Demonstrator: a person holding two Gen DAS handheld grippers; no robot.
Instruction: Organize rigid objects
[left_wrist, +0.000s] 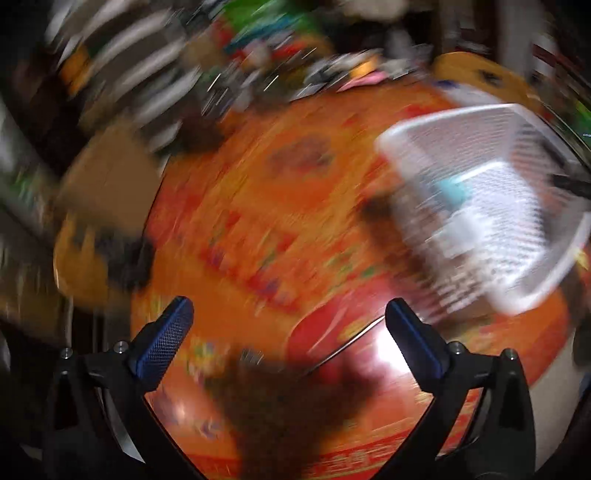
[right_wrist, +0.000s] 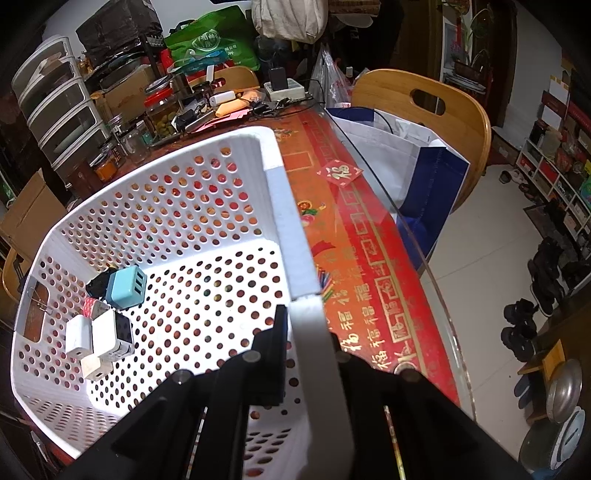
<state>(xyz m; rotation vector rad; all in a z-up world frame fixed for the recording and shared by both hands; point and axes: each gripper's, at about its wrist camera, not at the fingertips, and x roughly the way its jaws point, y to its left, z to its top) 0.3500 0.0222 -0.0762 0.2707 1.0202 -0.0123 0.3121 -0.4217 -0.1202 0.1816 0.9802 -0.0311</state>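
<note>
The right gripper (right_wrist: 295, 332) clamps the white basket's (right_wrist: 166, 206) rim, lower centre; chargers (right_wrist: 125, 288) lie lower left inside. The left gripper (left_wrist: 288, 332), wide open and empty, should slow before choosing the next piece.

The left gripper (left_wrist: 288, 317) points steeply down, its jaws spread wide with nothing between them; its blue ribbed pads (left_wrist: 162, 341) are sharp while all beyond them is blurred. The right gripper (right_wrist: 306, 332) also tilts steeply down, its jaws clamped on the rim of the white basket (right_wrist: 288, 206).
</note>
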